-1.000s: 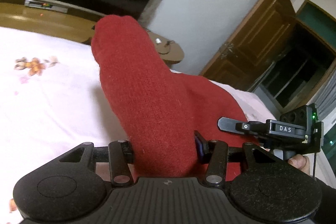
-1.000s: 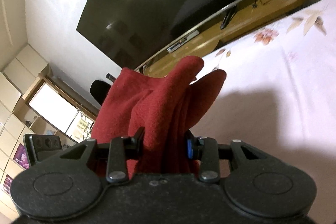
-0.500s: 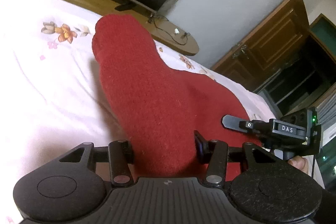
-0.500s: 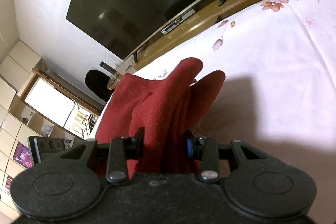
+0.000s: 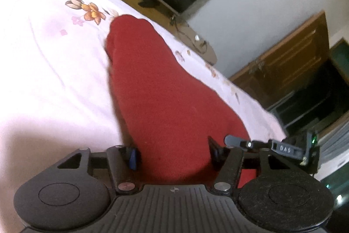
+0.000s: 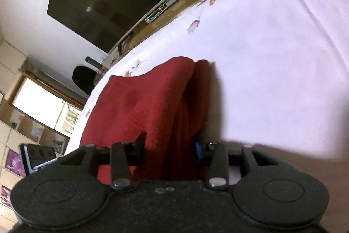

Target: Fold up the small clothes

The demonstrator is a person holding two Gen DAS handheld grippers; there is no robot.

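Red garment (image 5: 165,102) on floral sheet (image 5: 43,58), L tongs (image 5: 174,152) opening round it, R tongs (image 6: 169,147) gripping bunched edge

Two matte black handheld grippers, one per hand

The left gripper (image 5: 174,149) has a ribbed black housing flanked by two round discs with engraved circles, silver pivot screws on its link arms, and blue pads inside black fingers (image 5: 132,156). To its right, the right gripper (image 6: 170,145) carries white "DAS" lettering and a green light; its own housing is grainy, with matching discs, screws and one blue pad.
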